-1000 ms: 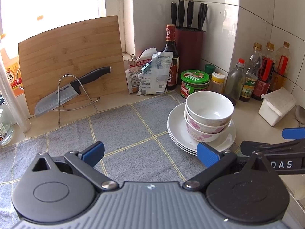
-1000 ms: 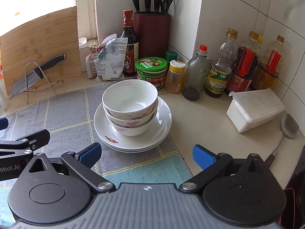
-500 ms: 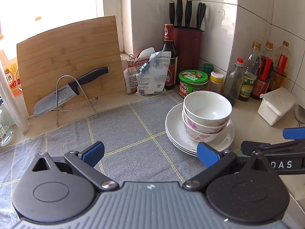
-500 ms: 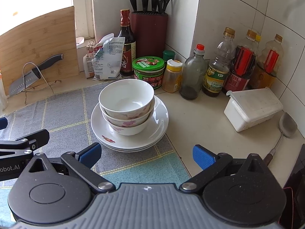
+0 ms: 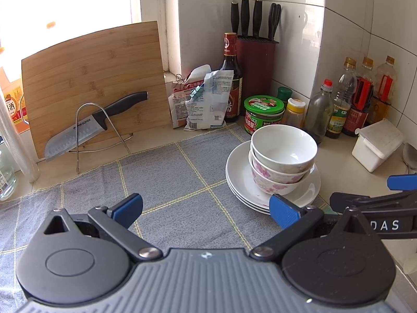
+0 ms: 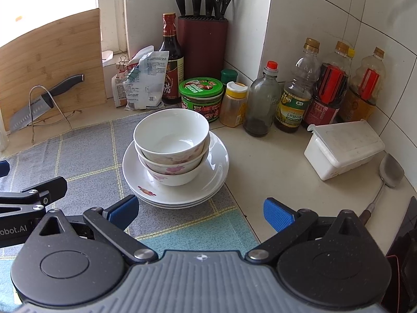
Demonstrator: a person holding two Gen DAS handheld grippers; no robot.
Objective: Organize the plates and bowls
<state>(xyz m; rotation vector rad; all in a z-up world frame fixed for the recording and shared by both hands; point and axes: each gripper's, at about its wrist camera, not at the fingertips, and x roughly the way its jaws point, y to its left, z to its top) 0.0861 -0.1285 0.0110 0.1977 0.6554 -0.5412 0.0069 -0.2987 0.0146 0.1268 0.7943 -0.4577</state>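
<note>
A: Where do we see the bowls [image 6: 172,140]?

B: We see 2 nested on 3 stacked plates [image 6: 216,167], at the gray cloth's [image 5: 166,172] right edge, in front of the green jar [image 6: 202,94].

A: And our grippers?

B: The left gripper [image 5: 206,207] and right gripper [image 6: 200,210] hang spread wide, empty, short of the plates.

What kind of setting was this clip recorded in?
Most likely a home kitchen counter corner: a knife block against tiled walls, sauce and oil bottles, and a cutting board leaning by the window.
</note>
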